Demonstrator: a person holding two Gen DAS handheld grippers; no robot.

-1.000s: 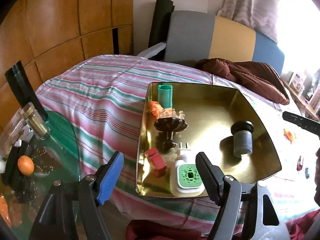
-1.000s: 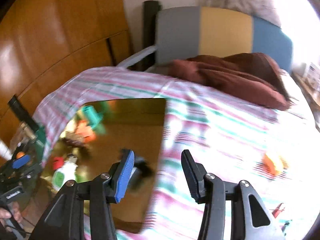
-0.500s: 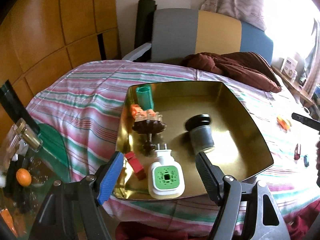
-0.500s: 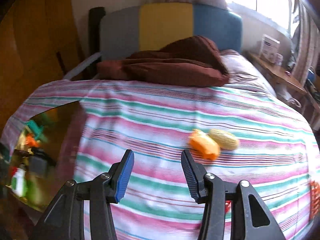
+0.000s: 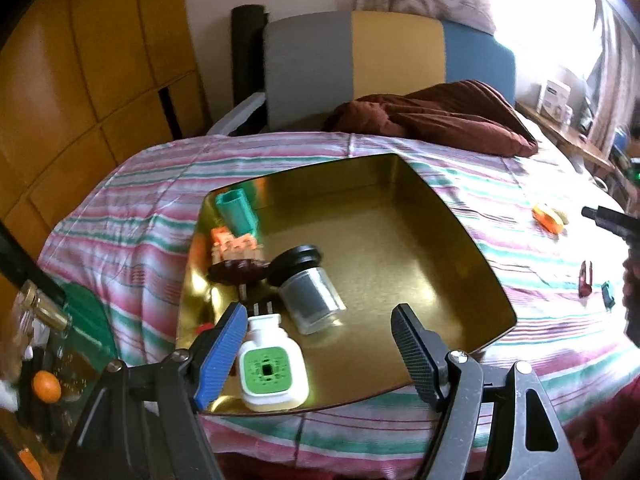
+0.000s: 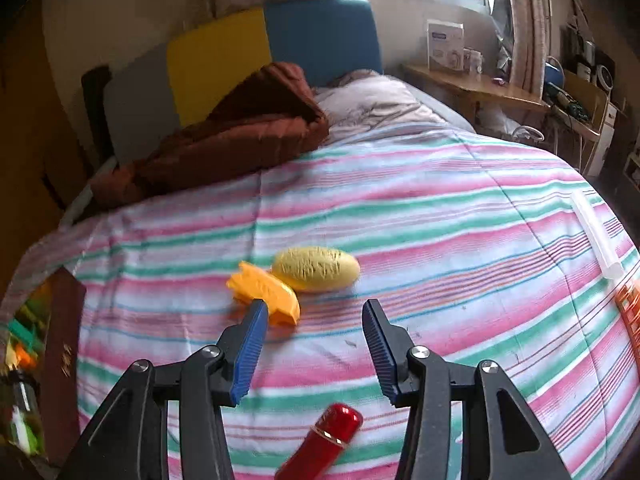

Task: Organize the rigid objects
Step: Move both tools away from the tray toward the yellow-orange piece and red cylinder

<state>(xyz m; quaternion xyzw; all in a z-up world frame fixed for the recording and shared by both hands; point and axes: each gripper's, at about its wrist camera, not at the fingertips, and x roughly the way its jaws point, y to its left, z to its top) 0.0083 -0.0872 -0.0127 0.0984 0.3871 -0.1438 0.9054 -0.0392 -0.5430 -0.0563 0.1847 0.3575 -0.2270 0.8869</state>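
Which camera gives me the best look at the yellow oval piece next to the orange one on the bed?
The right wrist view: the yellow oval piece lies close ahead of the open right gripper, unobstructed, touching the orange piece. The left wrist view shows it only as a small pale sliver behind the orange piece, far right of the gold tray.

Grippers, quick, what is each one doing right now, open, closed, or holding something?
Left gripper: open, holding nothing, above the gold tray.
Right gripper: open, holding nothing, over the striped blanket.

Black left gripper (image 5: 318, 344), 1 blue ribbed pad; right gripper (image 6: 314, 342), silver screws
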